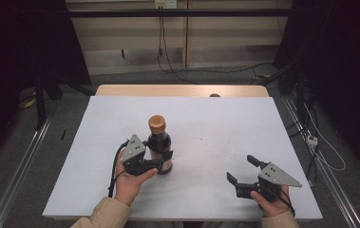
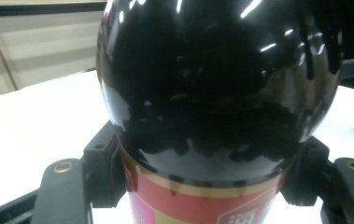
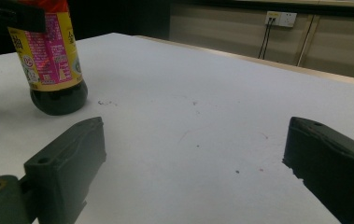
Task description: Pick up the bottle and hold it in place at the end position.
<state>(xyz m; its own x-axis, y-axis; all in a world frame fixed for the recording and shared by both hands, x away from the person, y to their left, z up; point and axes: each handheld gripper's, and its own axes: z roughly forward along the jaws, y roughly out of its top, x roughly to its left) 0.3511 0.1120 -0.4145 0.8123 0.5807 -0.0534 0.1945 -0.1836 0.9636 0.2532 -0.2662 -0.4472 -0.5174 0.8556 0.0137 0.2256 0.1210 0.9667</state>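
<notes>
A dark sauce bottle (image 1: 159,142) with an orange-brown cap stands upright on the white table (image 1: 215,128), left of the middle. My left gripper (image 1: 161,164) is shut on its lower body, one jaw on each side of the red and gold label (image 2: 198,205). In the right gripper view the bottle (image 3: 53,60) stands at the far left with its pink and yellow label showing. My right gripper (image 1: 243,170) is held near the front right of the table, open, its fingers (image 3: 72,158) wide apart with nothing between them.
The table's wooden far edge (image 1: 182,90) borders a floor with cables. A wall socket (image 3: 280,18) sits on the far wall. Dark curtains hang at both sides. Small specks mark the white surface (image 3: 198,135) between bottle and right gripper.
</notes>
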